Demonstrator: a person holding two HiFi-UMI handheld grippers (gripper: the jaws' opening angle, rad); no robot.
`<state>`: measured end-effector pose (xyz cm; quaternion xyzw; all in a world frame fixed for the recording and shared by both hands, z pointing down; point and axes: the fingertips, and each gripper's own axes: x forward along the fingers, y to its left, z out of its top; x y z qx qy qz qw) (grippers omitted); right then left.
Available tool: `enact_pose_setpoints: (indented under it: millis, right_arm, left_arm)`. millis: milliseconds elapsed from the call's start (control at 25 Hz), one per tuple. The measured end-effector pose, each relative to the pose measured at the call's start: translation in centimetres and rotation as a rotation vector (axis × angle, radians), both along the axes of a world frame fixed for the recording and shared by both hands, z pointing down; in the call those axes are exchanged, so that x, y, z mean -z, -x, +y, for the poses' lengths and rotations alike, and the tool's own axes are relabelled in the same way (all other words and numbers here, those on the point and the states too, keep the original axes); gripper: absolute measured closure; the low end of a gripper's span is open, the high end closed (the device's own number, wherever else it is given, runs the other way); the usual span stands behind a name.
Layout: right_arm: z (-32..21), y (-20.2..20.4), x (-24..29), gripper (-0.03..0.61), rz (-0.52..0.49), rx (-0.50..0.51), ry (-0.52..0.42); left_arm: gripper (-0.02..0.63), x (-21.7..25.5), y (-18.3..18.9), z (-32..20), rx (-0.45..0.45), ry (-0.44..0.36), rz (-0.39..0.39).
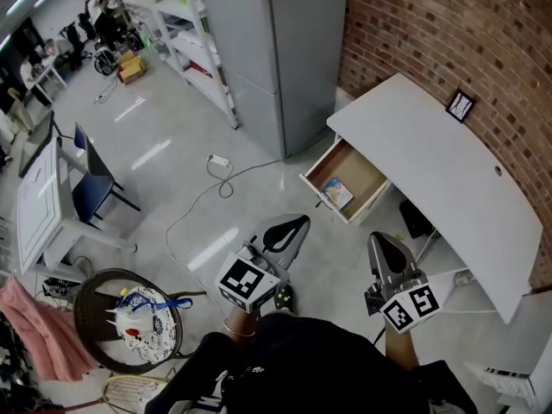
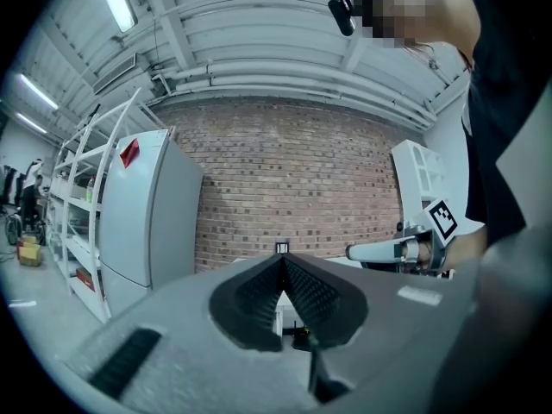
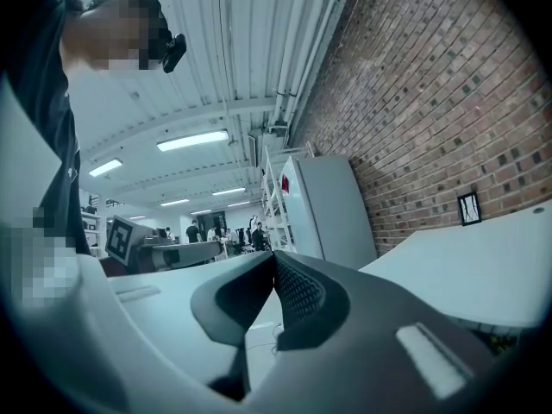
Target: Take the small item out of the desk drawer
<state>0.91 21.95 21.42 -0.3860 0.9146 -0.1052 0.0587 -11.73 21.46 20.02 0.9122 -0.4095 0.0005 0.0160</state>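
Both claws are pressed together and hold nothing. The left claw [image 1: 289, 229] and right claw [image 1: 380, 247] hang close to the person's body, above the floor and clear of the desk [image 1: 431, 171].

The drawer [image 1: 358, 172] stands pulled out from the desk's left edge. The small item [image 1: 336, 193], a flat packet in blue and orange, lies inside it, just beside the front panel.

- Direction: the item lies far and right of the left claw, and far and left of the right claw.
- Long axis: appears to run parallel to the drawer front; the item is too small to be certain.
- Nearer claw: judged to be the left, by a slight margin.

Markings: each marker cube [image 1: 244, 283] carries black-and-white square patterns. Print on the item cannot be read. A small framed picture [image 1: 460, 104] stands at the desk's far edge, with its content illegible.
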Motion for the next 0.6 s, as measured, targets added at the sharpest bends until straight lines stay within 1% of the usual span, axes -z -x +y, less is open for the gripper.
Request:
enact_pose_setpoints:
  millis: [320, 520, 600]
  right_arm:
    - [-3.0, 4.1, -0.6, 0.567, 0.015, -0.02, 0.024]
    - [-4.5, 5.7, -1.1, 0.566, 0.038, -0.071, 0.033]
    - [-5.2, 6.1, -1.3, 0.566, 0.055, -0.095, 0.035]
  left_arm:
    - [0.617, -0.4, 4.4, -3.0, -0.02, 0.004, -0.018]
    - [0.617, -1.0, 6.9, -5.0, -0.048, 0.015, -0.013]
    - [0.617, -1.0, 7.7, -5.9, -0.063, 0.021, 0.005]
